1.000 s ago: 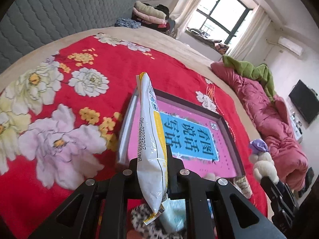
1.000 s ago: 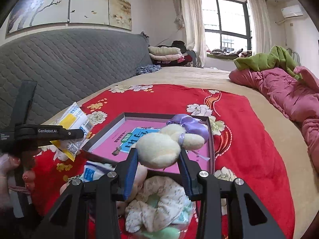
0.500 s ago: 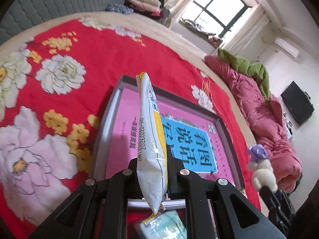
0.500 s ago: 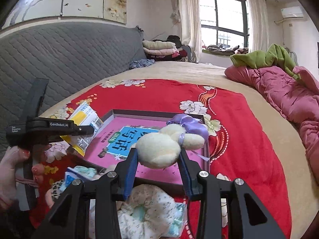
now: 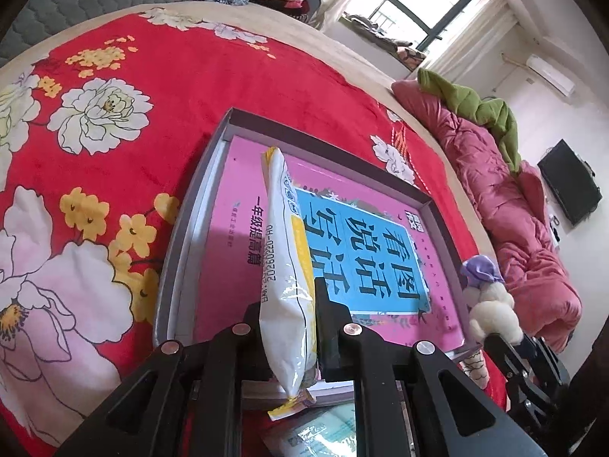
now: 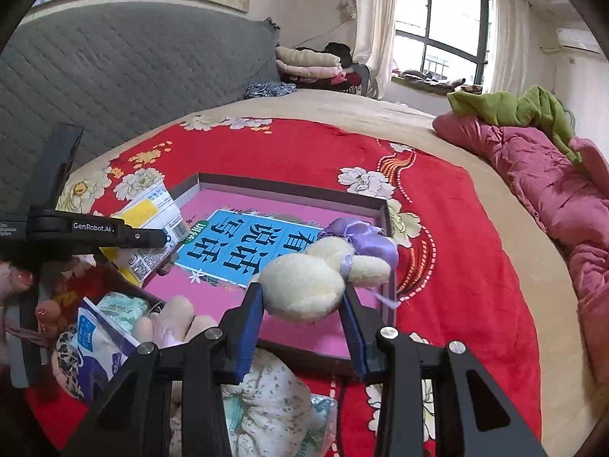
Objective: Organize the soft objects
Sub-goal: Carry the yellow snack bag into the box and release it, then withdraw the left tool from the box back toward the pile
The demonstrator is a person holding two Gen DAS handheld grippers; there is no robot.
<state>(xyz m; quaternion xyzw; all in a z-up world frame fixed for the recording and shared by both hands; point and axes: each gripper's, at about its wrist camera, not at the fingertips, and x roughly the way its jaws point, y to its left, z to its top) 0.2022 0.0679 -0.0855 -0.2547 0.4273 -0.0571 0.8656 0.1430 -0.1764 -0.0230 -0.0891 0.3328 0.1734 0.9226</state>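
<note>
My left gripper (image 5: 291, 327) is shut on a white and yellow soft packet (image 5: 285, 266), held upright above the near left part of a grey shallow box (image 5: 179, 224) with a pink and blue printed bottom. The packet also shows in the right wrist view (image 6: 152, 224). My right gripper (image 6: 304, 312) is shut on a cream plush toy (image 6: 312, 282) with a purple ribbon, held over the box's near right corner (image 6: 384, 205). The toy also shows in the left wrist view (image 5: 491, 304).
The box lies on a red flowered blanket (image 5: 114, 152) on a bed. Several soft packs and plush items (image 6: 114, 327) are piled near me, with a floral bundle (image 6: 266, 400). A pink quilt (image 6: 552, 190) lies at the right, a grey headboard (image 6: 114, 76) behind.
Both grippers have moved forward over the box with their loads. The pile of soft items has slipped lower and nearer in both views.
</note>
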